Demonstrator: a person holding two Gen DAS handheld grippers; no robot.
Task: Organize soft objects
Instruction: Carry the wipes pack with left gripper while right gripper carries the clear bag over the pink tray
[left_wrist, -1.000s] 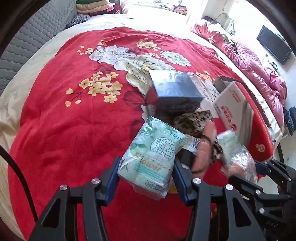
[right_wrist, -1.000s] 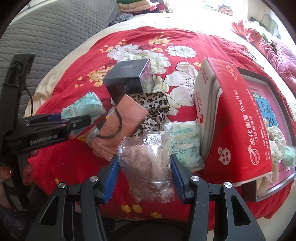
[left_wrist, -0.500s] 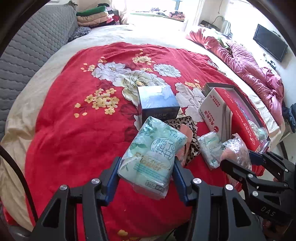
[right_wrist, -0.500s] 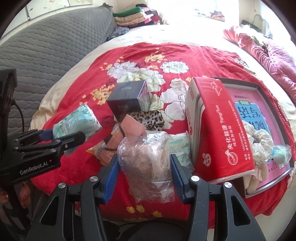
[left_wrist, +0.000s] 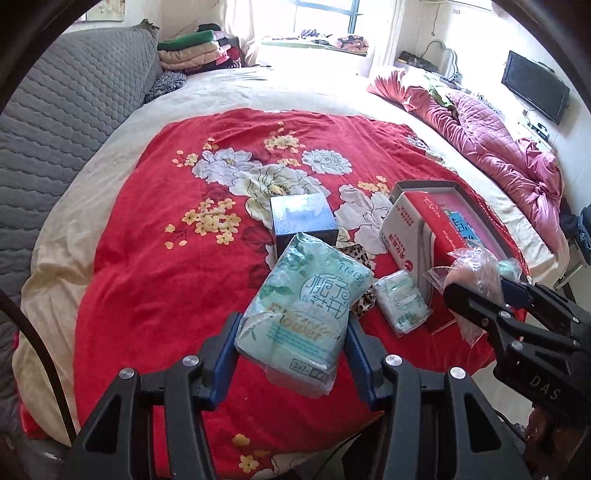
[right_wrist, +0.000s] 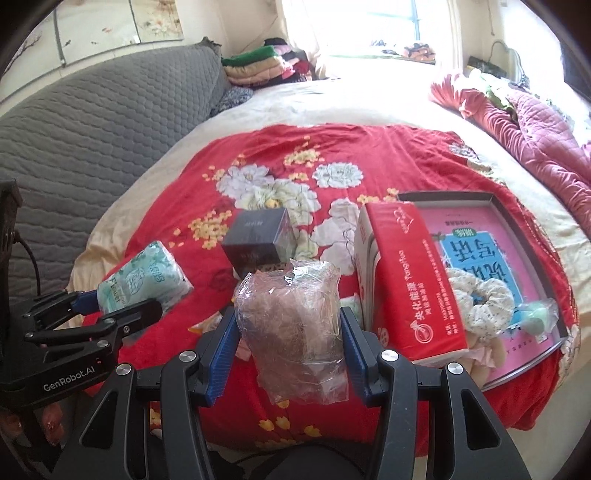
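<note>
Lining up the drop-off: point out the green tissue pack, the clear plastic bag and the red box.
green tissue pack (left_wrist: 306, 302), left wrist view, printed front face.
clear plastic bag (right_wrist: 295, 325), right wrist view, middle of its bulge.
red box (right_wrist: 410, 280), right wrist view, red top face.

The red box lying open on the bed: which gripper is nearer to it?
Right. The right gripper, holding a clear bag, is just beside the red box; the left gripper, holding a tissue pack, is farther left.

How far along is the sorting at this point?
Done: a scrunchie lies in the open box. In hand: left gripper holds a tissue pack, right gripper a plastic bag. Left: a small tissue pack and leopard cloth on the bed.
</note>
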